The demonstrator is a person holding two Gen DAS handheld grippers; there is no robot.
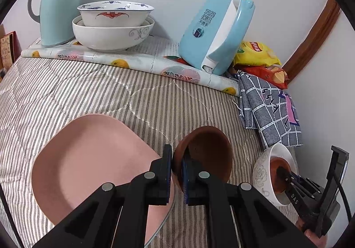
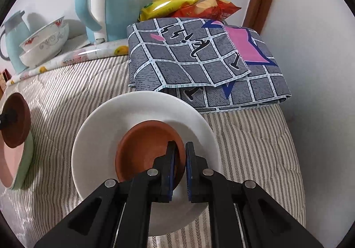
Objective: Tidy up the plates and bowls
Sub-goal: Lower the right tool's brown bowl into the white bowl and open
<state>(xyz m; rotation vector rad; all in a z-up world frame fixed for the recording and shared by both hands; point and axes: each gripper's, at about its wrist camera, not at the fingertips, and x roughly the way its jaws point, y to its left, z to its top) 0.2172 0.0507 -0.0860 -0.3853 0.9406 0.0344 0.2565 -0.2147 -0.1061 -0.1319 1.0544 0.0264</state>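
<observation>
We held 2 brown dishes: left gripper [image 1: 176, 178] clamped one [image 1: 203, 155] above pink plate [image 1: 93, 159]; right gripper [image 2: 179, 172] pinched other [image 2: 146, 152] inside white bowl [image 2: 106, 128]. Best lowered level, released gently.

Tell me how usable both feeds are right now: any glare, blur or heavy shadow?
Left wrist view: sharp, evenly lit, strong fisheye bending at the edges, soft kettle shadow on the wall. Right wrist view: also sharp; mild glare on the yellow snack bag, and a shadow on the striped cloth left of the white bowl.
</observation>
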